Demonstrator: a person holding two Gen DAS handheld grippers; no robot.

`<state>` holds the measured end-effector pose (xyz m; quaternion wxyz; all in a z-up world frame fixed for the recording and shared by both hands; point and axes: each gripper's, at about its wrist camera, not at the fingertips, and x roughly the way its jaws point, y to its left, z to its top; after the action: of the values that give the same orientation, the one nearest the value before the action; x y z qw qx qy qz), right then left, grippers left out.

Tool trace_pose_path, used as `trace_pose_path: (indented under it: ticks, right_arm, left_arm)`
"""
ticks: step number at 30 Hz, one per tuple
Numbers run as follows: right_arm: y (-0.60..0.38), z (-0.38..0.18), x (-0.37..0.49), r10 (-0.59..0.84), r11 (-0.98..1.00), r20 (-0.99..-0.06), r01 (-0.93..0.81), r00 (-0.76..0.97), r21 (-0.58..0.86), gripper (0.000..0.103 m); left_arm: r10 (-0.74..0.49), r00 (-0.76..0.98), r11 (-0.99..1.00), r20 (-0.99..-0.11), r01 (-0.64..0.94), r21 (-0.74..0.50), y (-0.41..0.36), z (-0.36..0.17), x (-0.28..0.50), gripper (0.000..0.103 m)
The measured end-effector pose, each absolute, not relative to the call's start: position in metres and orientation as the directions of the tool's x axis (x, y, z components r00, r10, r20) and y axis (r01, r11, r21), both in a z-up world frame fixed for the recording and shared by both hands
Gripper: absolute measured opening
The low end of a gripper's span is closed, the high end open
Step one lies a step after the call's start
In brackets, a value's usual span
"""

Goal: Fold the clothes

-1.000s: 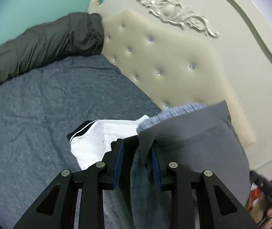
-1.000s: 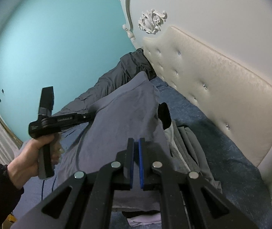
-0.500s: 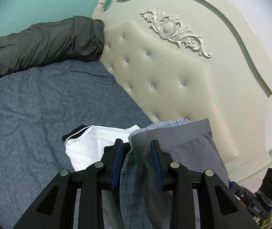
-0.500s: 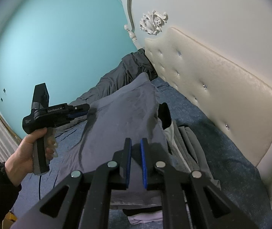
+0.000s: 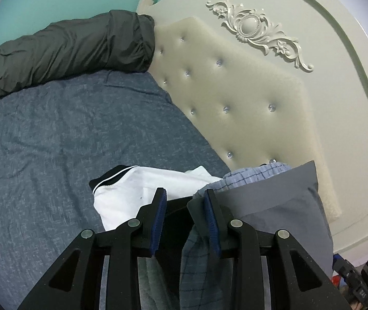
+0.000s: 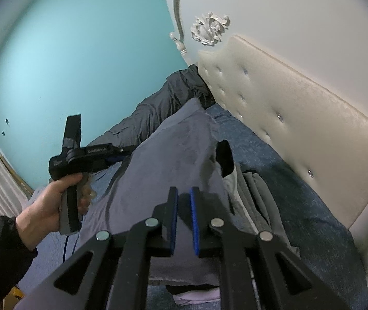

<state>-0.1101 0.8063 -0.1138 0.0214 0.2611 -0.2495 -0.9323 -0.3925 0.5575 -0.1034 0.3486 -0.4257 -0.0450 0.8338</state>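
Jaws on your left gripper [image 5: 185,213] are spread apart with nothing pinched between the blue pads. The corner of the plain grey cloth garment [image 5: 269,201] sits right against the inner face of the right-hand finger, but it isn't clamped. Your right gripper [image 6: 184,219] has its jaws parted too, a narrower gap, and no fabric sits in it; they hover just above the grey garment [image 6: 173,160].

That grey garment is draped over the top of a pile of clothes at the head end of the bed, close to the cream tufted headboard [image 5: 235,95]. In the right wrist view it runs as a long panel from under your right jaws up toward the left gripper, which you can see from the side in your left hand [image 6: 52,206], dark sleeve at the wrist.

Under and beside the grey one, the left wrist view shows a white shirt with black trim [image 5: 137,188] lying on the dark blue heathered bedsheet [image 5: 54,142], and a light blue checked garment [image 5: 256,173] poking out from beneath the grey edge and hanging down between your left jaws. In the right wrist view some folded grey fabric [image 6: 258,196] lies on the headboard side of the pile.

A dark olive puffy jacket [image 5: 67,49] is bunched along the far edge of the bed against the teal wall [image 6: 67,51], well apart from the pile.
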Motion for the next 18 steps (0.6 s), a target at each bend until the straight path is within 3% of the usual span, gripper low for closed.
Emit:
trace_pose_path:
  ticks: [10,14,18]
  right_arm:
    - [0.806,-0.095,-0.092,-0.120,-0.875,-0.481,-0.136,-0.869,0.465,0.010]
    - [0.800,-0.079,-0.075,-0.106,-0.872,-0.468,-0.145,-0.877,0.468,0.019]
    - [0.786,-0.062,-0.058,-0.096,-0.884,-0.471,-0.143,-0.877,0.446,0.021]
  left_arm:
    - [0.599,-0.418,-0.771,-0.683,-0.532,-0.350,0.526,-0.088,-0.367,0.033]
    - [0.604,-0.426,-0.759,-0.674,-0.566,-0.322,0.511,-0.070,-0.336,0.038]
    - [0.615,-0.422,-0.744,-0.666,-0.591,-0.313,0.496,-0.053,-0.301,0.039]
